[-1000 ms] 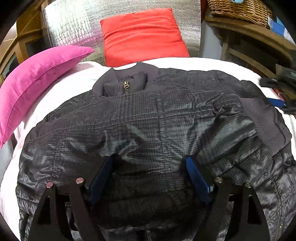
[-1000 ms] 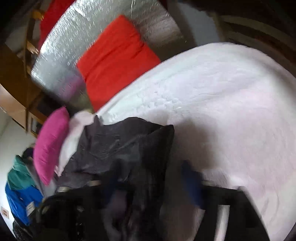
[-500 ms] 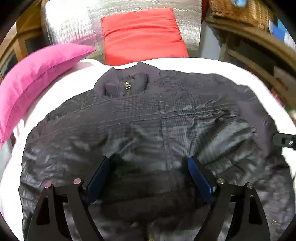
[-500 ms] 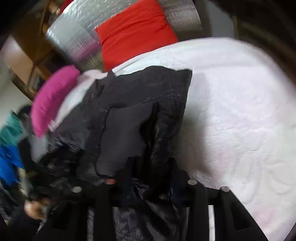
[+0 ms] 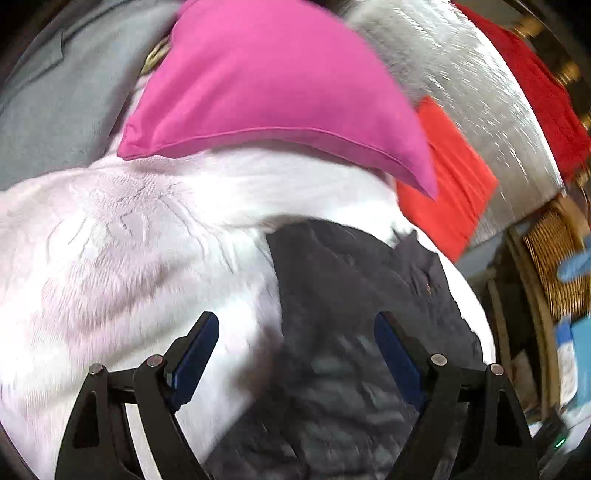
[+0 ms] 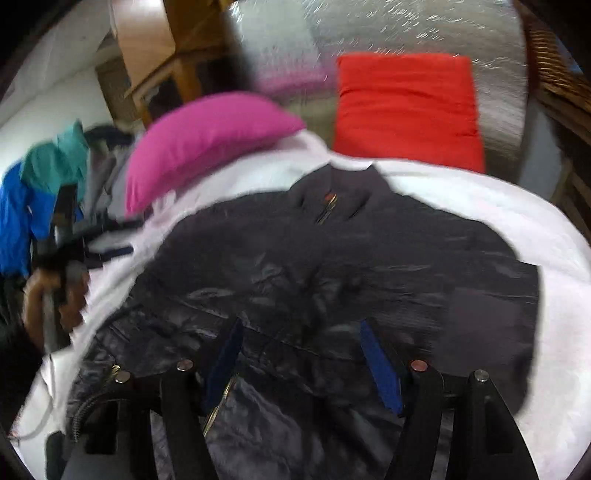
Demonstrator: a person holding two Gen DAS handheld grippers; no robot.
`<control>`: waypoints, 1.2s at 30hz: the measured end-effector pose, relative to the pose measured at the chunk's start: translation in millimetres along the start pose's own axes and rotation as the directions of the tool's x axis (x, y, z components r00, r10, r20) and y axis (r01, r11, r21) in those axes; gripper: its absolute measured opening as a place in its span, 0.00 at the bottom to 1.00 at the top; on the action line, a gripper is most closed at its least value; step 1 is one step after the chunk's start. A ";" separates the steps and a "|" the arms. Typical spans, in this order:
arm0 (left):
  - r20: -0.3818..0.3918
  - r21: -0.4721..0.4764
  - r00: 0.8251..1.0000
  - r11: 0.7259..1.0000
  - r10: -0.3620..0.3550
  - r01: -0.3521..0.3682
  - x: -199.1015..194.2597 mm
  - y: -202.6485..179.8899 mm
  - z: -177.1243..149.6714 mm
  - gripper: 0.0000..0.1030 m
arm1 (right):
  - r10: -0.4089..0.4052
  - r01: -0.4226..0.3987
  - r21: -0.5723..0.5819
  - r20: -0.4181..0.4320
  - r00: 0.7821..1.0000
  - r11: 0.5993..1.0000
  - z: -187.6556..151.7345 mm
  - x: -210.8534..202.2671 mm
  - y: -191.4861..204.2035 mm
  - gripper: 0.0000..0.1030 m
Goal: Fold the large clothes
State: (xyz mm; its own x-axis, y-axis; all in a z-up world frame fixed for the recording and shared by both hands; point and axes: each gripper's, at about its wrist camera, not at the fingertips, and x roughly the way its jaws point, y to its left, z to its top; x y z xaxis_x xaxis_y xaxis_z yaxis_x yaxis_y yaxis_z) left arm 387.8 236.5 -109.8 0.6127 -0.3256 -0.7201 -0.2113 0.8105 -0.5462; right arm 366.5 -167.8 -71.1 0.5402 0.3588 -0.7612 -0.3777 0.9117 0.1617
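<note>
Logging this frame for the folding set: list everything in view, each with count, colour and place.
jacket: one, dark grey, zip front up, spread on the bed
bed cover: one, white, under the jacket
pink pillow: one, at the head of the bed, left side in the right wrist view
red pillow: one, leaning on the silver panel
silver panel: one, shiny, behind the pillows
wicker basket: one, tan, on wooden shelving beside the bed
clothes pile: blue, teal and grey, count unclear, left of the bed
left tool: one, black with blue pads, open over the jacket's edge
right tool: one, black with blue pads, open over the jacket's hem
hand: one, holding the left tool's handle
</note>
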 end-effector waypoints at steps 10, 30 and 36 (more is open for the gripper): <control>-0.133 -0.028 0.991 1.000 0.009 -0.013 86.1 -10.0 28.8 0.14 | 0.047 -0.046 0.015 -0.086 0.995 0.999 -23.9 38.5 -18.6 0.66; 0.229 0.435 0.963 0.869 0.145 -0.235 -11.1 -102.0 -51.9 0.53 | 0.111 -0.118 0.148 0.055 0.992 0.982 -12.6 -7.4 -42.5 0.66; 0.105 0.533 0.957 0.797 0.271 -0.284 47.0 -97.4 -104.7 0.54 | -0.068 0.067 0.224 -0.002 0.998 0.972 -12.8 10.9 -81.2 0.66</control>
State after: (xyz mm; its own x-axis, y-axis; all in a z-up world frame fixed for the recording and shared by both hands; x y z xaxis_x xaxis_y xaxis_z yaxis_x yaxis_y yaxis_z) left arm 357.4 91.2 -135.2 0.6086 -0.0409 -0.7924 0.0631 0.9980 -0.0030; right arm 393.4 -240.5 -100.6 0.5634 0.2951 -0.7717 -0.1623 0.9554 0.2469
